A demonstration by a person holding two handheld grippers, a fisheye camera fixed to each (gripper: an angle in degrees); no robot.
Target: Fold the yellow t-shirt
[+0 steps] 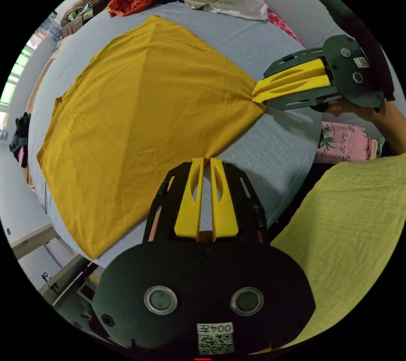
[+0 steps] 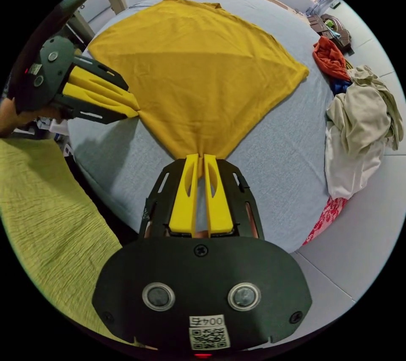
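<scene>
i had the yellow t-shirt (image 1: 144, 124) spread flat on the bed (image 1: 262, 158), which was covered in a grey-blue sheet, and i held it by the near edge at two places. my left gripper (image 1: 207, 161) had its fingers drawn narrow, nipping a bunched corner of the cloth between them; my right gripper (image 2: 200, 157) was pinched tight the same way on the other near corner, and in the left gripper view it reached in from the side, cloth gathered to a point at its tips. i judged i held both corners so that the edge would stay taut between them and lift as one straight line, ready to carry over for the first fold. the rest of the shirt lay smooth, fanning away from me toward the far side of the bed. a heap of pale clothes (image 2: 363, 124) sat just past the shirt's far corner, with an orange garment (image 2: 330, 58) beside it; these could crowd the fold if i swung wide. my yellow-green top (image 2: 46, 213) hung close at the bed's edge.
</scene>
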